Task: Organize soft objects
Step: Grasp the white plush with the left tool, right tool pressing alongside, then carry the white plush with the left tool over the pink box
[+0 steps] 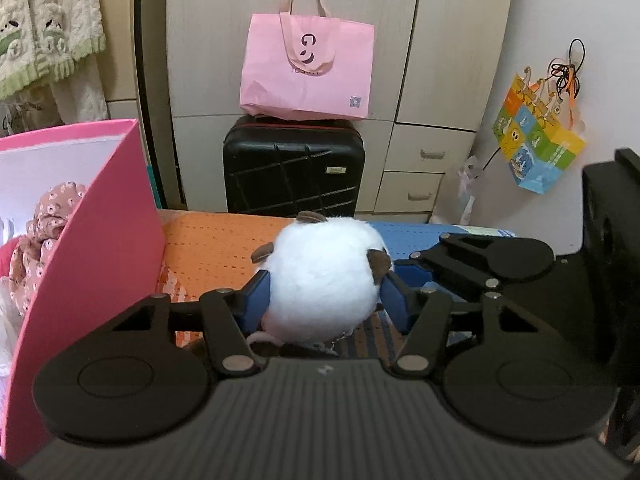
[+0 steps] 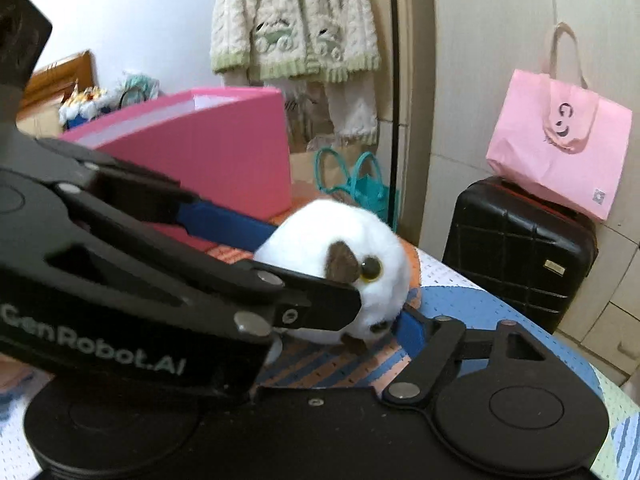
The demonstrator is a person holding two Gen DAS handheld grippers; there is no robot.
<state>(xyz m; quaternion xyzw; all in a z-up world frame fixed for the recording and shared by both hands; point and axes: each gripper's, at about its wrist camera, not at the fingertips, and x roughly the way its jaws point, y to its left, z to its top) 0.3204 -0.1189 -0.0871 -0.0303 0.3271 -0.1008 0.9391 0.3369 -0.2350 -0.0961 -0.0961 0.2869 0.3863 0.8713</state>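
The left gripper (image 1: pixel 324 300) pinched the white plush toy (image 1: pixel 322 276) between its blue pads on the worktop (image 1: pixel 208 248); the right gripper (image 1: pixel 404 266) sat spread just beside it

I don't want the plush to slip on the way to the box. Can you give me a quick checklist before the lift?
1. left gripper pads on both sides of the white plush toy: ok.
2. Pads pressing firmly enough: cannot tell.
3. right gripper clear of the toy: not ok, one blue finger sits right against it.
4. pink box top open: ok.
5. Room left inside, beside the floral cloth: cannot tell.
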